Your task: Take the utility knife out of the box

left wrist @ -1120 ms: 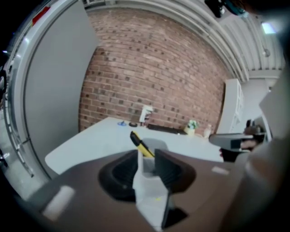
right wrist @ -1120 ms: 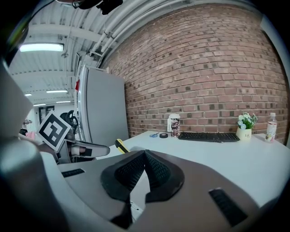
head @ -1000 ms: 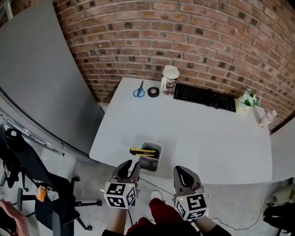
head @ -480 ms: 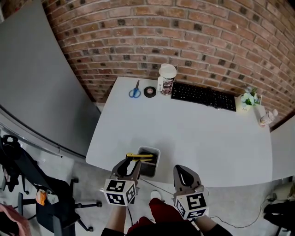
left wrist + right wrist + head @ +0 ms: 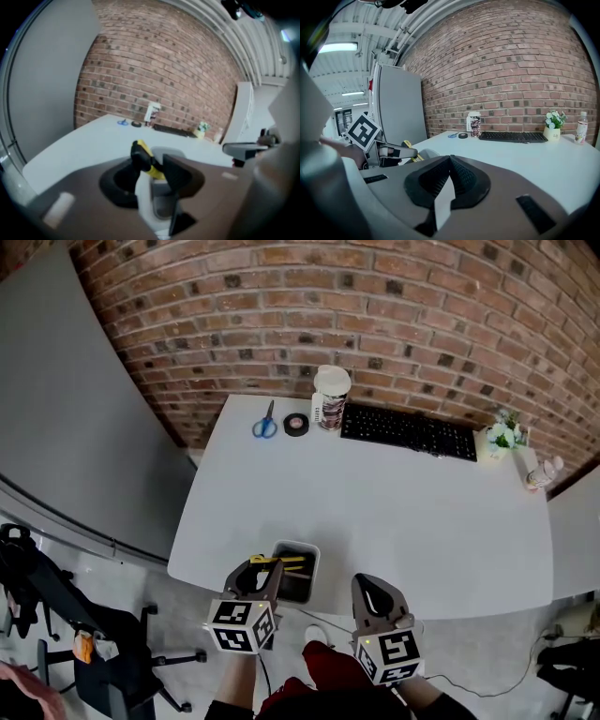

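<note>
A small grey box stands at the white table's near edge, with a yellow and black utility knife sticking out of its top. My left gripper is right at the box. The knife's black end lies between its widely spread jaws, which are closing, and the pads do not press on it. The box rim shows just behind. My right gripper hovers below the table edge to the right of the box, its jaws shut on nothing. From there the left gripper and the knife show at the left.
At the table's far side lie blue scissors, a roll of black tape, a lidded cup, a black keyboard, a small flower pot and a bottle. A black office chair stands on the floor at the left.
My left gripper has moved forward to the box, and its jaws have spread around the knife's end. The right gripper has hardly moved.
</note>
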`<state>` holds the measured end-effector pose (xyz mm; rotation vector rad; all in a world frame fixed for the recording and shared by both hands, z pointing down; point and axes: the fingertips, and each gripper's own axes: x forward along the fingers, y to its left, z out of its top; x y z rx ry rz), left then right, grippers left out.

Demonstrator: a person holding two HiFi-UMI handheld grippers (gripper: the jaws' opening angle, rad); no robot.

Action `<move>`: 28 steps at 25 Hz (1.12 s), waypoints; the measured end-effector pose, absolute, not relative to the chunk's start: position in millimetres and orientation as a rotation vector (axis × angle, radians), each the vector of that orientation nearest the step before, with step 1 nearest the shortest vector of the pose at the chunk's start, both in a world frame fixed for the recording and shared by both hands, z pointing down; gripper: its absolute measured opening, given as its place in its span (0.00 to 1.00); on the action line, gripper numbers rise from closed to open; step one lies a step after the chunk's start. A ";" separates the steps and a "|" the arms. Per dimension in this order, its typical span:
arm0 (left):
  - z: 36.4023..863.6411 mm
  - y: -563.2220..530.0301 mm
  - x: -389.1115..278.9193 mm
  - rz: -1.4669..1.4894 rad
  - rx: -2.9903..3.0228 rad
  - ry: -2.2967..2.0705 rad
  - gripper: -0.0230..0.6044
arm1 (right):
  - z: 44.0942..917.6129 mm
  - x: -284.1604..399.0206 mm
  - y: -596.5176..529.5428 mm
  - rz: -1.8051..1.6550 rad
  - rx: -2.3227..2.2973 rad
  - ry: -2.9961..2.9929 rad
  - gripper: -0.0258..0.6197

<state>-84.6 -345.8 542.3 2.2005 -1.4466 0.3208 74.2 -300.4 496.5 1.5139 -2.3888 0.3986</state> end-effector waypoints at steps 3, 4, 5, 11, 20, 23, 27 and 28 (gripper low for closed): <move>541.0 -349.1 -83.7 0.314 2.200 -1.448 0.27 | 496.5 76.4 -303.8 0.397 1.516 -2.384 0.05; 540.5 -349.7 -83.3 0.311 2.200 -1.446 0.26 | 496.4 76.5 -304.7 0.397 1.516 -2.384 0.05; 539.8 -349.9 -82.6 0.308 2.201 -1.443 0.26 | 496.3 76.2 -305.3 0.397 1.516 -2.385 0.05; 528.2 -347.9 -73.8 0.297 2.247 -1.425 0.20 | 494.2 76.2 -306.7 0.396 1.511 -2.392 0.05; 515.1 -349.1 -58.6 0.294 2.289 -1.396 0.16 | 484.9 85.3 -309.4 0.395 1.541 -2.405 0.05; 509.1 -349.7 -57.0 0.292 2.301 -1.403 0.16 | 480.3 87.9 -309.7 0.392 1.553 -2.413 0.05; 499.3 -349.6 -55.4 0.293 2.324 -1.423 0.16 | 476.1 91.5 -309.4 0.387 1.566 -2.424 0.05; 497.1 -349.1 -55.0 0.290 2.329 -1.425 0.16 | 475.4 92.1 -308.9 0.386 1.568 -2.426 0.05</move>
